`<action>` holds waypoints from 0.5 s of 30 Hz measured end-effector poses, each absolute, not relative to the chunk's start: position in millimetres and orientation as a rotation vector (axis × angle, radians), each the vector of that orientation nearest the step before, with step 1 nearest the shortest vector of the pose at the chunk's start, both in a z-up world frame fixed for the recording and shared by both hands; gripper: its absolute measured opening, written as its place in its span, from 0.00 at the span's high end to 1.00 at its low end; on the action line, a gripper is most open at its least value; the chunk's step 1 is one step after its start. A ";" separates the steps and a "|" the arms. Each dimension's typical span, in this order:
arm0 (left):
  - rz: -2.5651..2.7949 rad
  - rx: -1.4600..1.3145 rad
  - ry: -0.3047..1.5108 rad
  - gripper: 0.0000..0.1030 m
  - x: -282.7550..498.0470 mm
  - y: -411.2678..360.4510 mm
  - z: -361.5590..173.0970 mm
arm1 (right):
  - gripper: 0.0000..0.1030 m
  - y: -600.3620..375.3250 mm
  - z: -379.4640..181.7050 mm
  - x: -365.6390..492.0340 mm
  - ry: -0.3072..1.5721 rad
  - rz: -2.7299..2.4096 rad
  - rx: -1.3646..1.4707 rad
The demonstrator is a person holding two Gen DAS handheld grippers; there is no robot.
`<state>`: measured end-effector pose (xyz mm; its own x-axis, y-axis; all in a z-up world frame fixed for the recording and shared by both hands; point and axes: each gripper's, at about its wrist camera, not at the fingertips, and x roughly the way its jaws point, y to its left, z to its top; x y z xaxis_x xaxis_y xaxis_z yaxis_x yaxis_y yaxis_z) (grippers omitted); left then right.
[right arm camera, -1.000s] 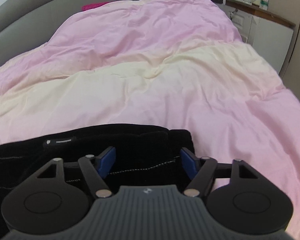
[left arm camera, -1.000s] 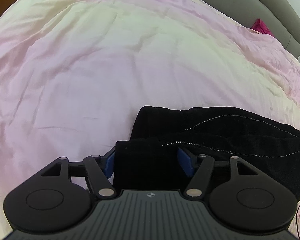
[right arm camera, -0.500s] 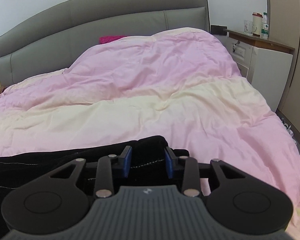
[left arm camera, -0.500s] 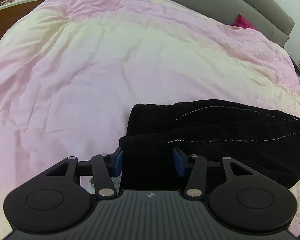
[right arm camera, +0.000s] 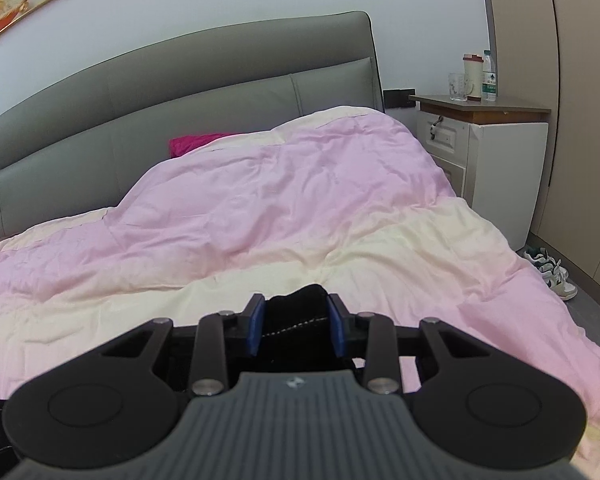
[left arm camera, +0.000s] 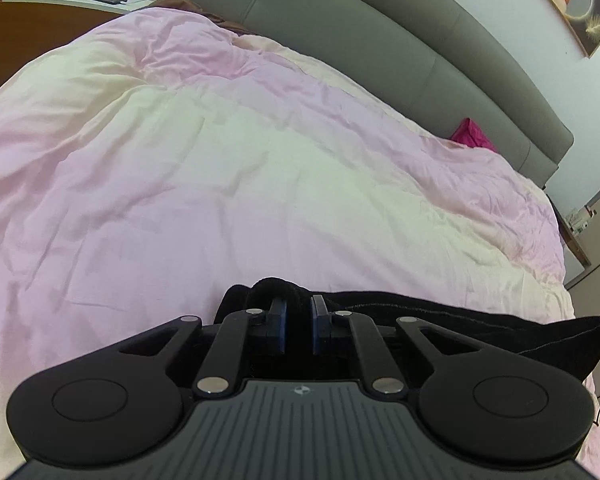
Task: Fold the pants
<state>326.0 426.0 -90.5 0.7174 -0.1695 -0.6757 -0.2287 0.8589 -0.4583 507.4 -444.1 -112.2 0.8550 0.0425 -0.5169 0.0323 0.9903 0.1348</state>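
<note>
The black pants (left arm camera: pixel 460 322) hang stretched between my two grippers above the bed. My left gripper (left arm camera: pixel 299 322) is shut on one bunched end of the pants, and the cloth runs off to the right with a pale stitch line along it. My right gripper (right arm camera: pixel 296 326) is shut on the other end of the pants (right arm camera: pixel 296 312), a black fold pinched between the blue pads (right arm camera: pixel 256 326). Most of the pants lies hidden below both gripper bodies.
A pink and cream duvet (left arm camera: pixel 240 168) covers the bed (right arm camera: pixel 260 220). A grey padded headboard (right arm camera: pixel 180 108) stands behind, with a magenta cushion (right arm camera: pixel 198 142) against it. A white nightstand (right arm camera: pixel 500 160) with bottles stands at the right, shoes (right arm camera: pixel 550 272) on the floor beside it.
Both grippers closed on the pants' ends and lifted, tilting up; the views now show the headboard and wall, and the pants hang between the grippers instead of lying flat.
</note>
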 end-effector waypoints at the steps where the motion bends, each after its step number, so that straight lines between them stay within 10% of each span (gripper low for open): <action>1: 0.041 -0.560 0.761 0.88 326.7 426.9 -90.5 | 0.71 -443.7 -111.9 511.5 0.540 0.001 0.144; 15: 0.152 -0.560 0.797 0.88 382.5 421.9 -131.5 | 0.72 -457.9 -169.0 572.7 0.663 -0.150 0.161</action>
<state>382.5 421.9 -131.5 0.6966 -0.0772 -0.7133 -0.3341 0.8449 -0.4177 572.7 -457.9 -169.0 0.7783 -0.0872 -0.6218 0.1894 0.9768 0.1001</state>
